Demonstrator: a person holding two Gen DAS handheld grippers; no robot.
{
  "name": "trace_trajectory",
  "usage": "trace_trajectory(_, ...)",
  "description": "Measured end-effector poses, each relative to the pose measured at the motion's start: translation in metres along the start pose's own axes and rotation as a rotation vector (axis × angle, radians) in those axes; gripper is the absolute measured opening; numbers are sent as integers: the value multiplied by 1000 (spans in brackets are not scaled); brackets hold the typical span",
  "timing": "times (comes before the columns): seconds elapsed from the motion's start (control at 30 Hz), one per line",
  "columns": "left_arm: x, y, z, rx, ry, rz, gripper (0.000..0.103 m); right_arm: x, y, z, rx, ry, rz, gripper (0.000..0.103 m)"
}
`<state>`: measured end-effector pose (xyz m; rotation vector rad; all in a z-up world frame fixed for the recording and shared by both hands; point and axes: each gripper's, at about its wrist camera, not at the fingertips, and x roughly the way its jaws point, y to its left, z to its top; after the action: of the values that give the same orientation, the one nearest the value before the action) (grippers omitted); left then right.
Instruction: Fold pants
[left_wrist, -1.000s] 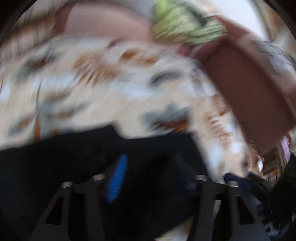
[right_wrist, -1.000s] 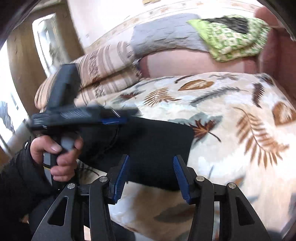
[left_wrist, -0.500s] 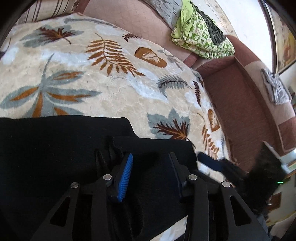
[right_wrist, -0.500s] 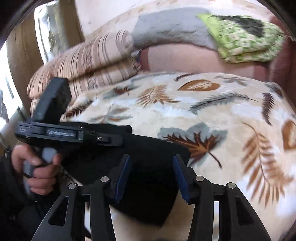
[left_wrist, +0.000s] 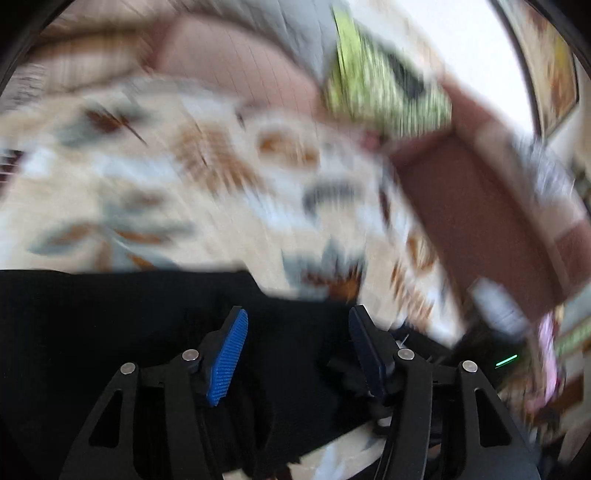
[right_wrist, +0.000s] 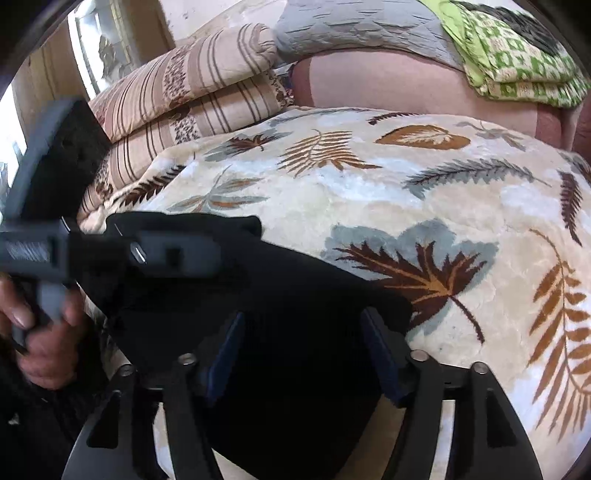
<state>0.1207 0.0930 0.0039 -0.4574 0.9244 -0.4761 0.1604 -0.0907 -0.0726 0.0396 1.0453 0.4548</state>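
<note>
The pants (right_wrist: 295, 332) are a matt black cloth that shows almost no weave or sheen. Under them lies a blanket (right_wrist: 461, 192) of plush, short-piled fabric with a soft gloss on its pale ground and leaf print. The right gripper (right_wrist: 303, 350) has matt black plastic arms, small bright metal pins and dark blue pads. On the left gripper (left_wrist: 295, 350) 1 blue pad is finely ribbed. The striped bedding (right_wrist: 192, 92) looks quilted; the green cloth (right_wrist: 509, 62) is woven and matt.
</note>
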Motion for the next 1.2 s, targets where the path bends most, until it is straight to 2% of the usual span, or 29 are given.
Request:
trace_trajectory(0.03, -31, 3, 1, -38, -62, 13, 61, 1, 1, 1, -6, 4, -4, 74)
trace_trajectory(0.07, -57, 6, 2, -58, -103, 50, 67, 1, 3, 1, -10, 11, -9, 75)
trace_trajectory(0.17, -134, 15, -2, -123, -208, 170, 75, 3, 5, 2, -9, 21, -11, 78)
trace_trajectory(0.27, -196, 32, -11, -244, -297, 201, 82, 3, 5, 2, -13, 25, -2, 79)
trace_trajectory(0.37, -220, 54, -32, -351, -321, 195, 83, 1, 2, 1, -9, 16, 14, 79)
trace_trajectory(0.43, -216, 66, -48, -383, -302, 209, 83, 0, 1, 1, 2, 9, 17, 79)
trace_trajectory(0.53, -187, 95, -78, -478, -253, 197, 82, -3, 3, -1, -7, 0, 23, 81)
trace_trajectory(0.63, -172, 120, -94, -568, -275, 176, 81, -5, 2, -2, 8, -6, 30, 81)
trace_trajectory(0.77, -147, 154, -107, -668, -323, 55, 81, -2, 3, -2, 1, -6, 23, 84)
trace_trajectory(0.87, -133, 171, -111, -677, -355, -36, 81, -1, 5, -2, -10, -9, 11, 84)
trace_trajectory(0.93, -124, 184, -113, -669, -370, -35, 81, -1, 6, -3, -15, -13, 9, 84)
trace_trajectory(1.03, -117, 198, -117, -654, -439, -44, 78, -1, 6, -3, -15, -14, 7, 84)
trace_trajectory(1.07, -117, 199, -117, -641, -458, -24, 71, -1, 6, -4, -15, -15, 5, 84)
trace_trajectory(1.13, -115, 198, -118, -611, -465, 27, 50, -1, 8, -5, -22, -16, -5, 84)
trace_trajectory(1.17, -113, 197, -117, -600, -460, 66, 30, -1, 9, -5, -27, -18, -12, 84)
trace_trajectory(1.2, -112, 199, -118, -599, -455, 93, 24, -1, 10, -6, -30, -18, -18, 84)
